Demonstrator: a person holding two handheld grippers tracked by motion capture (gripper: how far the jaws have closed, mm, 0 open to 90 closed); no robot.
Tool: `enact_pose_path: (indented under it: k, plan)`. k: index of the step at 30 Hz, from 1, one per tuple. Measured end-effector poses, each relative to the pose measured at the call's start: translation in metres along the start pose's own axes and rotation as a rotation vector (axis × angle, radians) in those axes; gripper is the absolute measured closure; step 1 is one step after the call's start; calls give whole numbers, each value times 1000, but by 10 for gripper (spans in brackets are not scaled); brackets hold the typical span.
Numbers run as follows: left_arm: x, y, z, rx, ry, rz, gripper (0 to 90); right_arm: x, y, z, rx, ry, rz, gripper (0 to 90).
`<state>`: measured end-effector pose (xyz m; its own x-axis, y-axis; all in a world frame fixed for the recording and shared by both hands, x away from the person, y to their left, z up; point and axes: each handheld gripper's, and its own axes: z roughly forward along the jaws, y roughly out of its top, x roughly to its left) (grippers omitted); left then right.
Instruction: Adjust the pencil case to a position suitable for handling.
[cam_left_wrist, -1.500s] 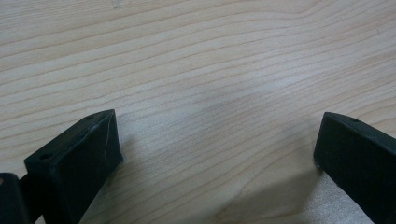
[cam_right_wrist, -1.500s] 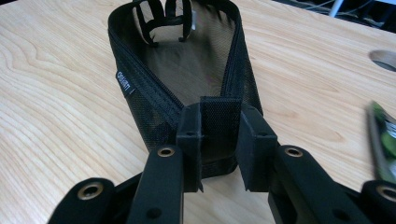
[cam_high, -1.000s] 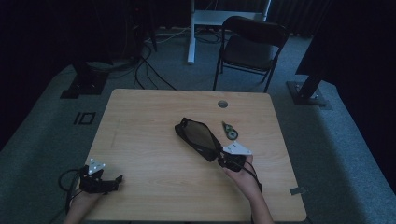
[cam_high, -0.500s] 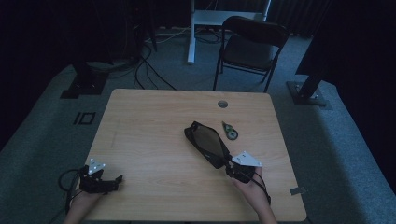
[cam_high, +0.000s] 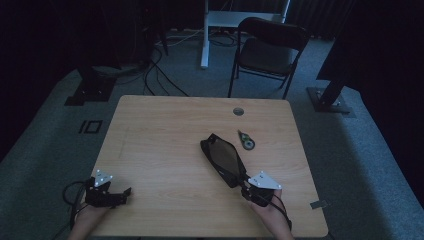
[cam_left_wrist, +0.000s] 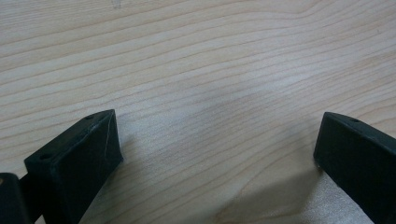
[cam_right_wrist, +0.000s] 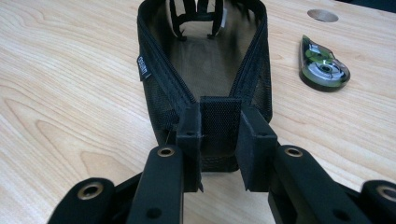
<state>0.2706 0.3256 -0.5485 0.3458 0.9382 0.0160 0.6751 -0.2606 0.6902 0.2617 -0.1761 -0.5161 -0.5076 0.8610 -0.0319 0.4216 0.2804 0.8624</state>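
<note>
**Right jaws clamped on the pouch's near end**

My right gripper (cam_high: 248, 191) has its jaws pressed together on the near end tab of the black mesh pouch (cam_high: 223, 159). In the right gripper view the two pads pinch that fabric tab (cam_right_wrist: 219, 122) from either side, and the pouch (cam_right_wrist: 205, 60) runs straight away from me, open at the top, its zip edges spreading apart toward the far end. So its long axis lines up with my jaws: whichever way I pull along that line, the pouch should follow lengthwise rather than swing.

From the high view the pouch lies on the right half of the worktop (cam_high: 165, 130), slanting from my right hand up and to the left toward the middle. A small green tape dispenser (cam_high: 246, 140) lies just beside its far right edge, apart from it; in the right gripper view the dispenser (cam_right_wrist: 323, 63) is off to the right, clear of the mesh.

My left gripper (cam_high: 120, 194) rests at the near left corner, well apart from the pouch, jaws spread wide over bare wood (cam_left_wrist: 205, 84) with nothing between them. The right hand is plainly the nearer one. If the left is to take the open mouth, I judge it must cross most of the worktop to the pouch's far end.
</note>
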Motion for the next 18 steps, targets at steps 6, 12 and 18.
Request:
enact_pose_path:
  k: [6,12,18]
  plan:
    - [0,0,0,0,0,0,8,4,-3,-5,5,-15,-3,726]
    - [0,0,0,0,0,0,8,11,-5,-10,6,-7,1,725]
    - [0,0,0,0,0,0,8,15,-3,-12,14,-29,-16,676]
